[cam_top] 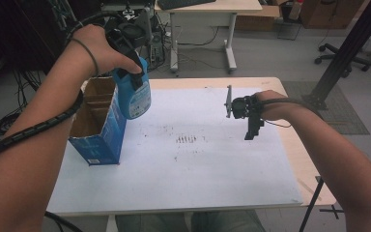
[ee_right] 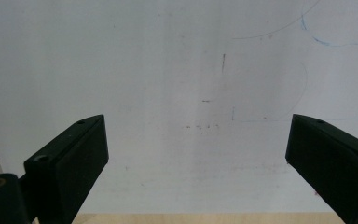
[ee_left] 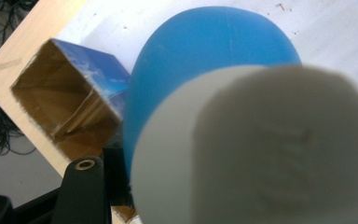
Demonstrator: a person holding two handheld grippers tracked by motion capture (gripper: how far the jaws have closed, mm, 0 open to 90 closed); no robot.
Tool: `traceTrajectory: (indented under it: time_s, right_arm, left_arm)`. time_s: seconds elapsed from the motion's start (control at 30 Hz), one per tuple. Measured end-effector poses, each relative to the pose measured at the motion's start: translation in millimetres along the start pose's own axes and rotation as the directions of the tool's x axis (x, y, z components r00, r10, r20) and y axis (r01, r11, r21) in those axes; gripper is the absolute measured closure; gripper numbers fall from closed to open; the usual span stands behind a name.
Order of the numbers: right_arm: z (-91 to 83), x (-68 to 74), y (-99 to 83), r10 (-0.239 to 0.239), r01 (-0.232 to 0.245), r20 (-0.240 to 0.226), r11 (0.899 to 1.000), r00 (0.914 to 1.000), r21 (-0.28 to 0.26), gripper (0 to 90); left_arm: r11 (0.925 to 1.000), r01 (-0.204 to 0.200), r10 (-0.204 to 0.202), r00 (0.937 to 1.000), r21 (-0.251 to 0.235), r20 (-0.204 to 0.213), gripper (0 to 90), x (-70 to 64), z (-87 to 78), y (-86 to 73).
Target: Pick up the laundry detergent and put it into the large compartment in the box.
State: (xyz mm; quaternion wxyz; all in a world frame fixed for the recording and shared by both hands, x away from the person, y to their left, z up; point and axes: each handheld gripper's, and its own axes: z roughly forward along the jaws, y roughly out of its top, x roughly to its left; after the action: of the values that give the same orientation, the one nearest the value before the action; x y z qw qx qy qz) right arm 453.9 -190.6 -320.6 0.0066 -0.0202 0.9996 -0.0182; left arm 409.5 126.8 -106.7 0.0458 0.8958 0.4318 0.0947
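A blue bottle (cam_top: 136,96) with a white cap (ee_left: 261,149) hangs in the air, my left gripper (cam_top: 131,72) shut on its upper part. It hovers at the right edge of an open blue cardboard box (cam_top: 99,130) that stands at the left of the white sheet (cam_top: 198,164). In the left gripper view the bottle's blue body (ee_left: 205,51) and the box's brown inside (ee_left: 65,98) lie below the cap. My right gripper (cam_top: 253,130) points down over the right part of the sheet. Its jaws stand wide apart with nothing between them (ee_right: 196,154).
The sheet covers most of a wooden table (cam_top: 299,154); faint dark marks (cam_top: 186,139) dot its middle. Behind the table stand a white desk (cam_top: 207,29) and an office chair (cam_top: 348,58). A black post (cam_top: 348,53) rises at the right. Cables (cam_top: 5,123) lie on the floor at the left.
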Motion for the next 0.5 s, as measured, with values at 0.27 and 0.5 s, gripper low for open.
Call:
traceTrajectory:
  time_s: [0.27,0.5]
  right_arm:
    - [0.2,-0.6,0.3,-0.003,0.003,-0.002,1.000,1.0000,-0.001,5.7]
    - [1.1,-0.6,0.3,-0.003,0.003,-0.001,1.000,1.0000,0.000,5.7]
  left_arm:
    - [0.9955,0.094,-0.094,0.9955,0.012,-0.008,38.7,21.3,-11.6,-10.9]
    - [0.9827,0.183,-0.183,0.9831,0.028,-0.017,38.8,44.7,-18.7,-22.5]
